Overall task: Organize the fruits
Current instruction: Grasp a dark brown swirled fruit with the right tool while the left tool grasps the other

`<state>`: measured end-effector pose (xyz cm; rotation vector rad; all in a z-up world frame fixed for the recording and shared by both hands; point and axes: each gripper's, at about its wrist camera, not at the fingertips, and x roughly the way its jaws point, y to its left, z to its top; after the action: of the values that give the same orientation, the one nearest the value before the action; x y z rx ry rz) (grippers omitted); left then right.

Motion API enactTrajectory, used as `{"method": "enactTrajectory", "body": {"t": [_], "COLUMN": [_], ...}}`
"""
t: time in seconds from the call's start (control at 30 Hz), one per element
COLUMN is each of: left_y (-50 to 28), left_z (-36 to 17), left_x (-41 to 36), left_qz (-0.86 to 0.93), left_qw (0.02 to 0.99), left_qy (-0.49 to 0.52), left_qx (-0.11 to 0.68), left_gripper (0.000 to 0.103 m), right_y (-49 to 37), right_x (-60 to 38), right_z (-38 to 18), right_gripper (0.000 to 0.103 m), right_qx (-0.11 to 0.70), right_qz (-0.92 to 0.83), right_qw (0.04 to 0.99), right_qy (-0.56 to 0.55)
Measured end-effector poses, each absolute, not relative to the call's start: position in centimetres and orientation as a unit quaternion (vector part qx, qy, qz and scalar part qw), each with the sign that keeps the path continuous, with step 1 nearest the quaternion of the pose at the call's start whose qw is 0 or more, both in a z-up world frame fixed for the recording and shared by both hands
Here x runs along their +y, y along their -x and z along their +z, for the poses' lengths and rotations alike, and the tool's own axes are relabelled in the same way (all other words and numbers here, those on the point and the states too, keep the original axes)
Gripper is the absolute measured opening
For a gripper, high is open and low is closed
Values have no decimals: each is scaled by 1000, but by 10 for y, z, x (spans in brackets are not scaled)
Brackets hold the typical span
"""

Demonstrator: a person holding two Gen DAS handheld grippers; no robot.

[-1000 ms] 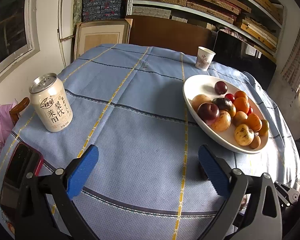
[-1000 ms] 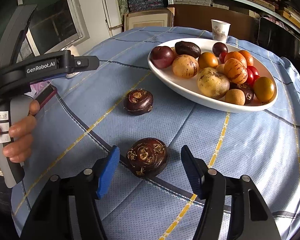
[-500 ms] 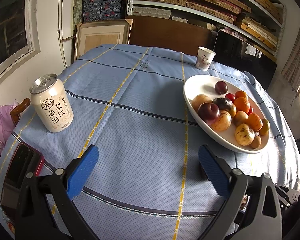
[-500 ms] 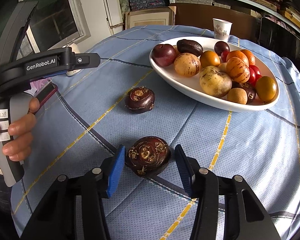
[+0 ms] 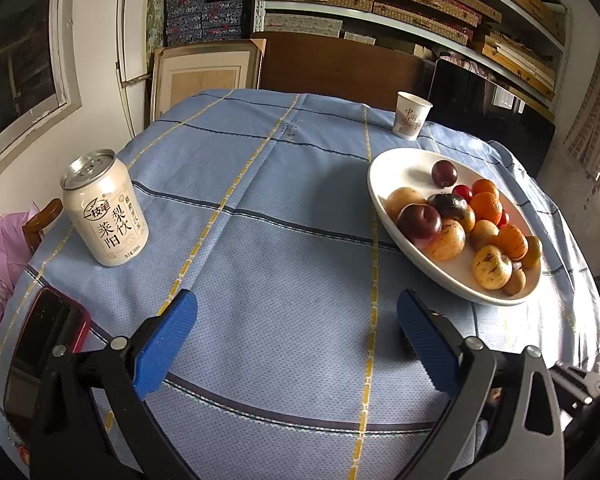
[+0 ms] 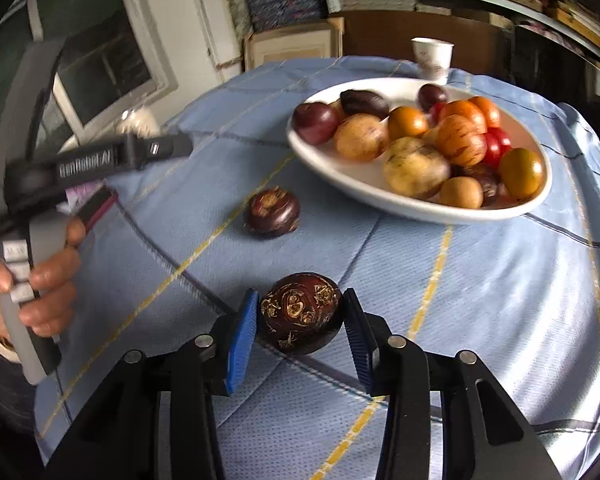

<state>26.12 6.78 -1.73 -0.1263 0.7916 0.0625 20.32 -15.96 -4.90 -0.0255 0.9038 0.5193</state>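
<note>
Your right gripper [image 6: 300, 330] has just been closing, w/ the near dark fruit [image 6: 302, 312] between its blue pads [image 6: 242, 336]. Both pads now sit against the fruit's sides, left and right, so read the state as narrow and clamped on that fruit. The fruit is low in the right wrist view, over the blue tablecloth [image 6: 480, 300]; whether it is touching the cloth or lifted cannot be told.

A second dark fruit [image 6: 272, 212] lies on the cloth beyond the gripper, apart from the pads, between the held fruit and the white plate [image 6: 340, 184]. The plate sits farther back and to the right, loaded w/ mixed fruit: orange, yellow, red, dark purple.

Your left gripper [image 5: 296, 332] stands wide, w/ nothing between its fingers, over bare cloth. In the left wrist view the plate [image 5: 396, 160] is ahead and to the right, well apart from the pads. A drink can [image 5: 106, 208] stands upright on the left; a paper cup [image 5: 412, 120] stands beyond the plate. Your left hand [image 6: 40, 280] wraps the left gripper's handle, seen at the left edge of the right wrist view.
</note>
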Motion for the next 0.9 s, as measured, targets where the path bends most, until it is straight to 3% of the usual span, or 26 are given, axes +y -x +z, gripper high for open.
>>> {"method": "enactTrajectory", "body": {"t": [0.57,0.63,0.8,0.9], "left_y": [-262,-265,-275,-282], "left_z": [-33,-35,-46,-51], "left_x": [7,-4,-21,-21], "left_qz": [-67,-82,-113,-117], "left_qw": [915,913,896,889], "left_qy": [-32,-41,-40,-26], "left_qx": [395,397,428,441], "left_gripper": [97,92,63,56], "right_y": [-214,-215,-214,-213], "right_x": [-222,-222,-223,-224], "right_z": [-21,-22,-19,-19], "right_gripper": [43,43,43,44], "right_qx": [384,384,382,382], "right_qz": [179,180,177,177], "right_qw": [902,902,903,903], "right_qy": [-84,-82,-83,-85]}}
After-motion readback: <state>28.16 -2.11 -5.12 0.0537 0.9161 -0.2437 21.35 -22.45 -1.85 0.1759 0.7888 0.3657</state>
